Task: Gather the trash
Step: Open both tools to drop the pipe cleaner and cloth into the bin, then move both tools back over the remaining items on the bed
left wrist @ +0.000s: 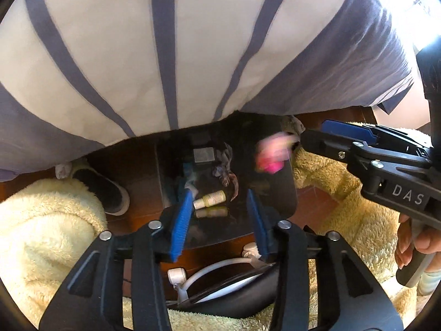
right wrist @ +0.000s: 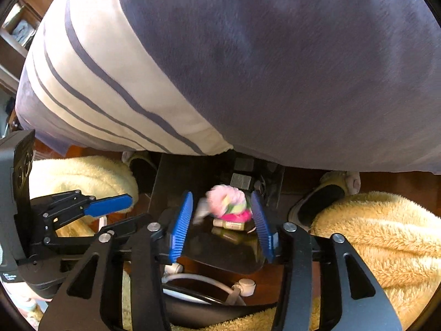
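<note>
- Left gripper (left wrist: 220,215): pointed steeply down over the bin, jaws parted with nothing between the blue pads; a scrap of pale material seems to cling to the tip of one pad, too blurred to identify.
- Right gripper (right wrist: 223,220): also angled down at the bin, jaws apart; the pink and white trash (right wrist: 230,201) sits in the gap but blurred, apparently not pinched, so I judge it released and dropping.
- White cable with plugs (left wrist: 220,264): lying just below the grippers beside a dark rounded object that cannot be identified.
- Black bin (left wrist: 286,193): a dark open container on the wooden floor (left wrist: 137,165), under both grippers. Inside lie a small pale bottle (left wrist: 210,199), a crumpled dark wrapper (left wrist: 224,169) and a grey square item (left wrist: 204,155).
- Fluffy cream fabric (left wrist: 49,234): on both sides of the bin, with a dark slipper (left wrist: 110,193) at the left edge.
- Striped bedding (left wrist: 165,41): grey and white, overhanging the far rim of the bin.
- Risks, as judged: the pink piece seen from the left camera is near the bin's right rim, so it could catch the edge and tumble onto the fluffy fabric; the clinging scrap may ride away with the left pad; the overhanging bedding could snag a rising gripper.
</note>
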A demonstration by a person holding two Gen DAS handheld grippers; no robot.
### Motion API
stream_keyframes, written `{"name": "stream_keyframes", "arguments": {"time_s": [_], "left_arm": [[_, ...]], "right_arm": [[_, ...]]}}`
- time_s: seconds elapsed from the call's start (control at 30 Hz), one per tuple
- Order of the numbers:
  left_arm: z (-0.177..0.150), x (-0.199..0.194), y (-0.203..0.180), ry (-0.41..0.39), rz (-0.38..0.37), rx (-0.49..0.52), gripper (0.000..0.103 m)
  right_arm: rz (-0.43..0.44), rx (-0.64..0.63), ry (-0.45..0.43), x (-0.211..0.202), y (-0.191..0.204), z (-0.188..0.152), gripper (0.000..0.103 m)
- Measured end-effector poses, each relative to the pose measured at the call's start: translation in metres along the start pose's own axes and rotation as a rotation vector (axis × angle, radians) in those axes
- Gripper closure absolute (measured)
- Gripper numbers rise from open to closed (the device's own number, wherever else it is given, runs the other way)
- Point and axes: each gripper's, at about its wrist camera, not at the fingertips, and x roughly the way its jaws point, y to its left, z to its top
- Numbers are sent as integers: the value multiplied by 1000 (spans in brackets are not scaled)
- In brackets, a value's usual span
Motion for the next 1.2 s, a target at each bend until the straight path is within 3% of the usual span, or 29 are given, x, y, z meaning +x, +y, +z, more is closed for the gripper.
{"name": "stream_keyframes", "arguments": {"time_s": [0.1,0.23,0.3,0.53,0.87,1.2], "left_arm": [[1,-13,-1,-31,20,2,53],[1,-39,-1,-92,71,9,34],[1,-53,0,-125,90,13,22],[4,-100,-4,-235,135,23,8],[16,-156,-4,-384,185,32,8],[66,-185,10,-464,235,34,8]], "right_arm": [[-11,5,-33,-11,-2,1,48],[-60,8,-112,-35,-3,3,17],[-76,10,-156,-47,-4,3,8],[-86,-6,-261,-86,0,1,7],[-111,3,-399,-138,-2,16,6],[-174,-13,-454,-155,-10,68,5]]}}
